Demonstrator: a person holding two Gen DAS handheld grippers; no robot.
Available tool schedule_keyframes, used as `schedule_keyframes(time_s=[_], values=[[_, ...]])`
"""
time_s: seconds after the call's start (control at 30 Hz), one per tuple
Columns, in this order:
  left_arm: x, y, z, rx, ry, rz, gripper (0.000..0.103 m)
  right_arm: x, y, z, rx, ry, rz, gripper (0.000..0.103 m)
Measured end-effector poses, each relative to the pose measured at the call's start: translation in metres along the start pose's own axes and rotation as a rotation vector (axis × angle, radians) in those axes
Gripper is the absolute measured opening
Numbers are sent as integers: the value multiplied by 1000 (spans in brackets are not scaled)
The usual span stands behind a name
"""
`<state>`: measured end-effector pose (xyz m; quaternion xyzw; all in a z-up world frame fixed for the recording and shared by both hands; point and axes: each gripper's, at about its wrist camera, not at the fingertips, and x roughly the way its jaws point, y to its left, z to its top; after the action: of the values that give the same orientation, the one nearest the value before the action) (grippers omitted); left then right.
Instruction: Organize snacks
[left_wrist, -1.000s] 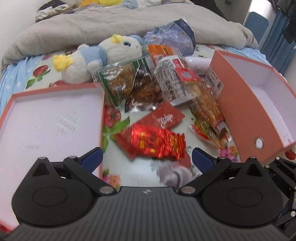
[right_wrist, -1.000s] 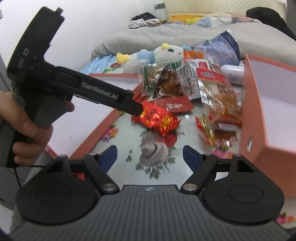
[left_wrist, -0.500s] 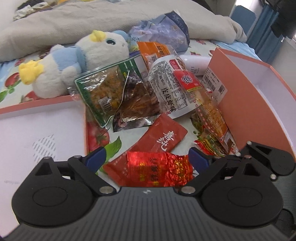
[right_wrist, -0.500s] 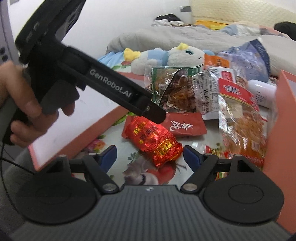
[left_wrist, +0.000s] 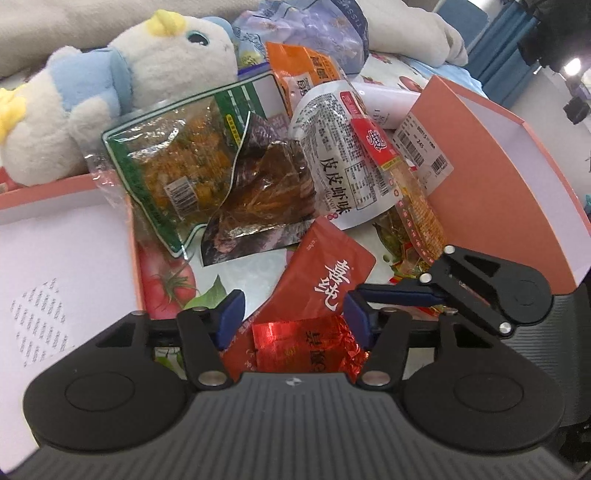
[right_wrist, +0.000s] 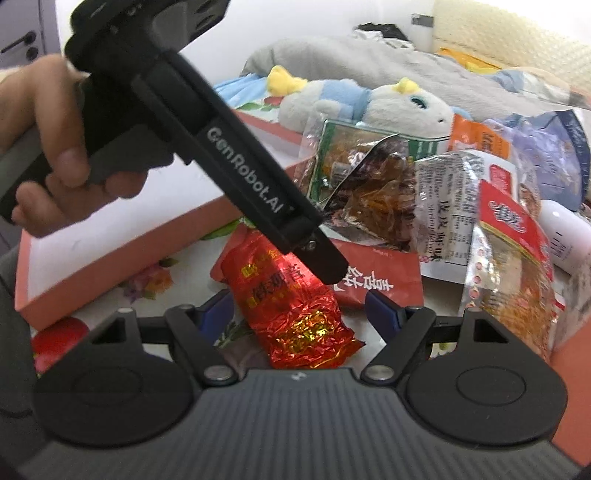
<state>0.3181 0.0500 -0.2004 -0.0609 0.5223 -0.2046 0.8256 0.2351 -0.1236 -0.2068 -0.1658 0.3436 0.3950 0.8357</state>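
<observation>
A shiny red foil packet (left_wrist: 303, 345) lies on the floral sheet between the fingers of my open left gripper (left_wrist: 293, 321); it also shows in the right wrist view (right_wrist: 291, 306). My open right gripper (right_wrist: 299, 312) straddles the packet's near end, and in the left wrist view its fingers (left_wrist: 399, 295) reach in from the right. A flat red sachet (left_wrist: 325, 280) lies under and behind the packet. Further back are a green-edged bag (left_wrist: 177, 173), a brown foil bag (left_wrist: 266, 199), a white shrimp-snack bag (left_wrist: 340, 177) and an orange-red strip pack (left_wrist: 413, 199).
An orange box lid with white inside (left_wrist: 55, 266) lies to the left. An orange box (left_wrist: 491, 173) stands on the right. A plush toy (left_wrist: 122, 85), a purple bag (left_wrist: 306, 33), a white bottle (left_wrist: 388, 103) and a grey duvet sit behind the pile.
Both grippers have moved forward and down onto the red foil packet, which now sits between both pairs of fingers. The left gripper's fingers have narrowed around it.
</observation>
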Motion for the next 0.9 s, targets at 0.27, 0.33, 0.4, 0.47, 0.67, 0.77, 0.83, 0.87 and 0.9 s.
schedule_keyframes(time_s=[0.27, 0.33, 0.4, 0.47, 0.67, 0.77, 0.83, 0.87, 0.9], values=[[7, 12, 0, -18, 11, -43, 64, 9, 2, 2, -5, 43, 25, 70], [7, 13, 0, -22, 11, -46, 64, 7, 2, 4, 8, 50, 27, 58], [6, 14, 0, -30, 10, -53, 64, 5, 2, 5, 26, 55, 26, 57], [4, 14, -1, -33, 8, -57, 64, 4, 2, 6, 30, 64, 22, 56], [-7, 11, -6, -41, -14, -48, 65, -13, 7, 1, 59, 69, 13, 55], [-12, 6, -9, -28, -18, -35, 66, -23, 11, -5, 73, 71, -2, 55], [-11, 3, -13, -14, -8, -21, 68, -27, 12, -10, 91, 85, -19, 55], [-10, 1, -14, -2, 2, -11, 70, -30, 12, -13, 102, 92, -26, 55], [-9, -1, -16, 16, 12, 1, 71, -32, 12, -16, 112, 100, -34, 55]])
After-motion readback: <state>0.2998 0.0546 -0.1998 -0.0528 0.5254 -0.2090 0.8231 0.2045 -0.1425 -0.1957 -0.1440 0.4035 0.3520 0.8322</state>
